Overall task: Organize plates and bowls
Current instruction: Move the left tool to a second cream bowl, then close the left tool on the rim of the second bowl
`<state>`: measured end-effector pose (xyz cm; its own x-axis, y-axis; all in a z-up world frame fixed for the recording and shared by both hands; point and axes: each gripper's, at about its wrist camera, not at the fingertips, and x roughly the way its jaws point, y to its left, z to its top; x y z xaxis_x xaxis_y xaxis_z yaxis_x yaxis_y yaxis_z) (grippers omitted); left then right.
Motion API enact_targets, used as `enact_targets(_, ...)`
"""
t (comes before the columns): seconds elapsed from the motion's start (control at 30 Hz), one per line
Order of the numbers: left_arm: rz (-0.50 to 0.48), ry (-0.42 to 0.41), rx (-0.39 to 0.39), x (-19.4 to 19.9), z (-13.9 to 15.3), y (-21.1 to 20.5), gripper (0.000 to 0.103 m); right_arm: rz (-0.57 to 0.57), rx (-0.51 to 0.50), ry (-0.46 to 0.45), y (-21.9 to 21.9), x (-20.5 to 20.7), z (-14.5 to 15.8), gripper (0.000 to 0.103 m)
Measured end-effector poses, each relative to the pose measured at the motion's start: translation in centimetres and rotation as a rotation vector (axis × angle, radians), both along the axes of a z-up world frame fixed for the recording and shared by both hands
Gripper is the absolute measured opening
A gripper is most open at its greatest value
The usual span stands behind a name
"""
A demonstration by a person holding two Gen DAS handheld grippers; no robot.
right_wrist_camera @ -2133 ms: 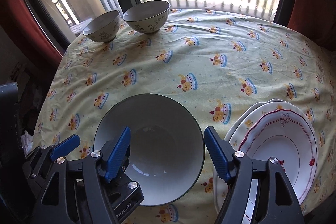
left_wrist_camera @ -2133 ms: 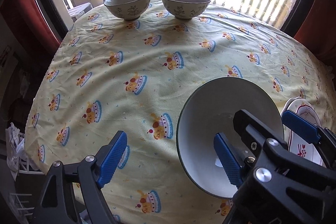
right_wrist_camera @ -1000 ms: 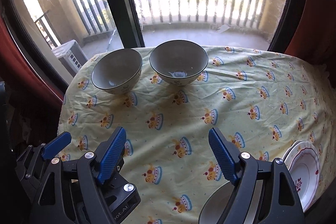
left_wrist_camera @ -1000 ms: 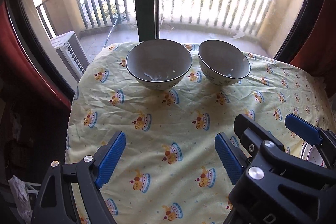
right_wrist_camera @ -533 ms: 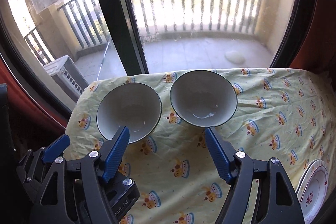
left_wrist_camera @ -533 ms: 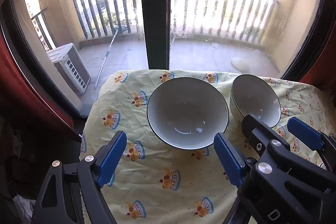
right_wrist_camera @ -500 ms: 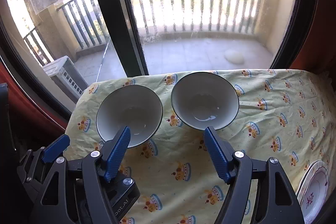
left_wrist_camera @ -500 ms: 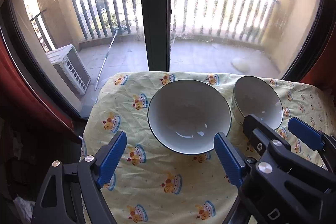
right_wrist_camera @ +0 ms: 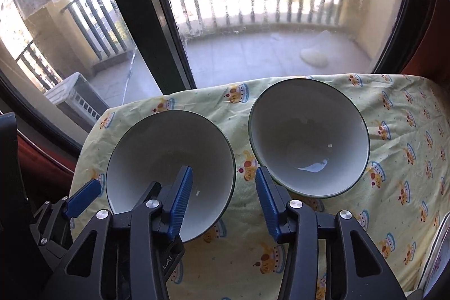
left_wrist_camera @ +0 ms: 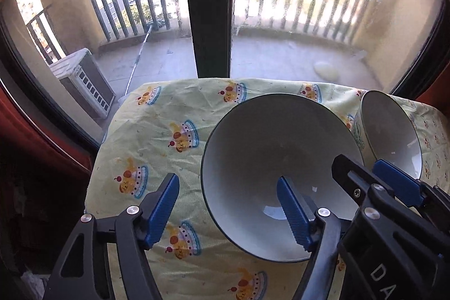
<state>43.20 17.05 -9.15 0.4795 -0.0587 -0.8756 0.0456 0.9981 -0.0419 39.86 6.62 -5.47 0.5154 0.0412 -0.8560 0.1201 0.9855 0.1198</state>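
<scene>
Two grey-white bowls with dark rims stand side by side at the table's far edge by the window. In the left wrist view the left bowl (left_wrist_camera: 261, 159) is close and the right bowl (left_wrist_camera: 391, 134) is at the right edge. My left gripper (left_wrist_camera: 229, 208) is open, its right finger over the left bowl's inside and its left finger outside the rim. In the right wrist view the left bowl (right_wrist_camera: 163, 153) and right bowl (right_wrist_camera: 306, 137) both show. My right gripper (right_wrist_camera: 225, 194) is open over the gap between them, left finger over the left bowl.
The table carries a yellow cloth (right_wrist_camera: 393, 159) with cake prints. A plate rim (right_wrist_camera: 438, 257) shows at the lower right of the right wrist view. The window glass and dark frame (left_wrist_camera: 209, 4) stand just beyond the table's far edge.
Both grippers have moved forward to the two far bowls, which now fill the views. The large bowl and plates near the front have dropped out of sight. Both grippers stay open.
</scene>
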Motion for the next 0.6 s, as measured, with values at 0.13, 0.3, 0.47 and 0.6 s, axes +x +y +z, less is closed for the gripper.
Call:
enact_targets(0.13, -0.003, -0.001, 0.008, 0.8, -0.4, -0.2, 0.069, -0.015, 0.027, 0.012, -0.1, 1.2, -1.1, 0.045)
enact_targets(0.3, 0.002, 0.006, 0.006, 1.9, -0.8, -0.1, 0.056, -0.026, 0.025, 0.013, 0.0, 2.3, -1.7, 0.034)
enact_targets(0.47, -0.009, 0.013, -0.003, 2.0, -0.9, -0.2, 0.037, -0.027, 0.022, 0.023, 0.0, 3.0, -2.0, 0.024)
enact_targets(0.6, -0.005, 0.011, 0.022, 1.8, -0.8, -0.5, 0.032, -0.031, 0.019, 0.026, -0.3, 3.0, -2.0, 0.019)
